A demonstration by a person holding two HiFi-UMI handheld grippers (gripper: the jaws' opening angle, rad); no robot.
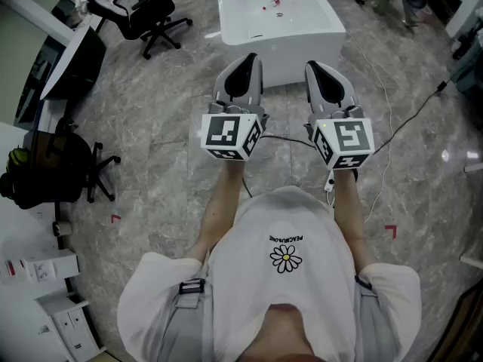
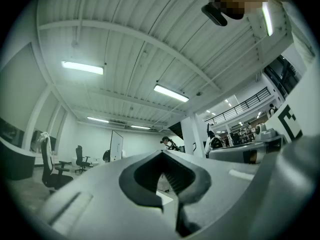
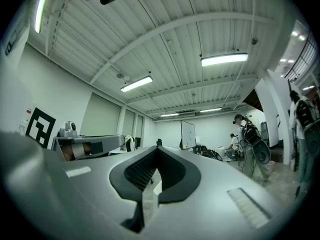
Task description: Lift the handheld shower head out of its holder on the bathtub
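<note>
The left hand-held gripper point(image 1: 247, 59) and right hand-held gripper point(image 1: 314, 66) are pressed together, empty; the bathtub point(image 1: 283, 59) ahead should be neared first.

Tub: glossy white rectangular bathtub point(image 1: 302, 29)
Floor: grey veined stone floor tiles point(image 1: 158, 172)
Chair: black swivel office chair point(image 1: 147, 17)
Shirt: white short-sleeved T-shirt point(image 1: 249, 277), daisy print

Your head camera looks steeply down over your chest point(image 1: 287, 232) onto the left gripper point(image 1: 245, 62) and right gripper point(image 1: 317, 68). Each gripper camera sits close behind its jaws, tilted up at the shared ceiling point(image 2: 125, 49).
</note>
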